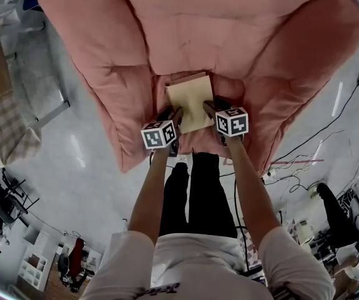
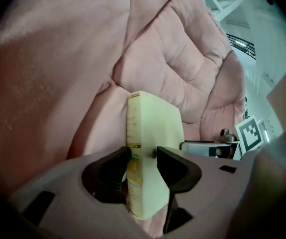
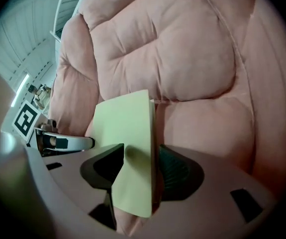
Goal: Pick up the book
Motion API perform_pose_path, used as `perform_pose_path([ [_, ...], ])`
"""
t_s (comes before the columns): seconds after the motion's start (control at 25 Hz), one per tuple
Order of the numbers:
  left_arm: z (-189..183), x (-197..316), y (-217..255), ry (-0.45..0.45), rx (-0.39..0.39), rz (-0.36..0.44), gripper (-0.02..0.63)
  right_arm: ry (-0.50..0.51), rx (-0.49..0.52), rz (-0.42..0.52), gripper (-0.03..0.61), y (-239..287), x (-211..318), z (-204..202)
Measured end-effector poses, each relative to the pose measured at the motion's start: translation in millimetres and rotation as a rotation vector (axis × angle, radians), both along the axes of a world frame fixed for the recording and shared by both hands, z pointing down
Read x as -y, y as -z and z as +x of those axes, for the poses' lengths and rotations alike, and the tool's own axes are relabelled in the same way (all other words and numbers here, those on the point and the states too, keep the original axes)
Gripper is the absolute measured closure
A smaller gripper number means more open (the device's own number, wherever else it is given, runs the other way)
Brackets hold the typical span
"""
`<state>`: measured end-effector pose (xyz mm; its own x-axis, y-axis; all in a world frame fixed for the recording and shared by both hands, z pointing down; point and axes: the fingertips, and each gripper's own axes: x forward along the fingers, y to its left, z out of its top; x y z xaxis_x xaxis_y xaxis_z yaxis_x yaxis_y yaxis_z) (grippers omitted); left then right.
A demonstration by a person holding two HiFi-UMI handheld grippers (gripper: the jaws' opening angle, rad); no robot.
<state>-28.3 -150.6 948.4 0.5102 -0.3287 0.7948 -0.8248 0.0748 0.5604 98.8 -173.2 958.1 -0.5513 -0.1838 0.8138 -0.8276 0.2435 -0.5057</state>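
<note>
Nothing legible; only blurred characters point(image 2: 131, 119) on the book spine point(image 2: 135, 185)

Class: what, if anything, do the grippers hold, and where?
Nothing yet: the book sits between the open jaws of the left gripper, at its spine, and the right gripper.

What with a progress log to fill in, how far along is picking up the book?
Done: both grippers are at the book on the pink cushion. In hand: the left gripper and right gripper each hold open fingers either side of one edge, not clamped. To do: close, then lift; the book lies on the cushion.
</note>
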Motion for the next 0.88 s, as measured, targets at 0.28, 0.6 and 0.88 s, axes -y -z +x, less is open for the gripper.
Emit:
perform_pose_path([
  [0.28,-6,4,-12,0.023,0.006,-0.027,0.439,-0.080,0.099,-0.033,0.391,-5,4,-8],
  [0.6,-11,-2,24,0.024,0.039,-0.018,0.506,-0.083,0.045,0.003,0.404,31,-8,-8],
  [0.88,-3,-2,84,-0.061,0.054,0.080,0.517,-0.133,0.027,0.074,0.423,93,-24,0],
])
